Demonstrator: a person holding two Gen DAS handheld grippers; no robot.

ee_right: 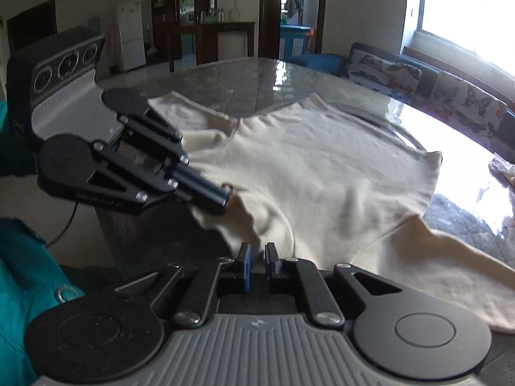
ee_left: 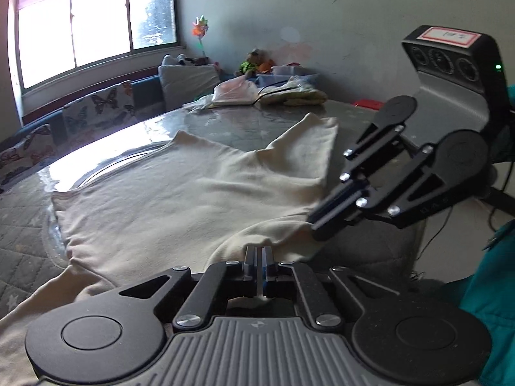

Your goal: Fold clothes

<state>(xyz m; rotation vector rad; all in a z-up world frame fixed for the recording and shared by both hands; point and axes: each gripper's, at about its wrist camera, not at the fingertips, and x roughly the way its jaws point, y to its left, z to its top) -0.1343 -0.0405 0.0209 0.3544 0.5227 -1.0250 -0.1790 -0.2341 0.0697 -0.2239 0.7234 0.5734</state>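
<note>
A cream long-sleeved top (ee_left: 199, 189) lies spread on the glass-topped table (ee_left: 244, 122), its sleeves pointing away. It also shows in the right wrist view (ee_right: 322, 173). My left gripper (ee_left: 258, 254) is shut on the near edge of the top at the table's front; it shows from the side in the right wrist view (ee_right: 225, 197). My right gripper (ee_right: 257, 252) stands slightly open just above the same near edge, with no cloth between its fingers. It shows in the left wrist view (ee_left: 317, 225), right of my left gripper.
Folded clothes and a pink garment (ee_left: 238, 91) lie at the table's far end. A butterfly-patterned sofa (ee_left: 96, 109) runs under the window. The table's near edge drops to the floor (ee_right: 80, 247). A teal sleeve (ee_left: 489, 289) is at the right.
</note>
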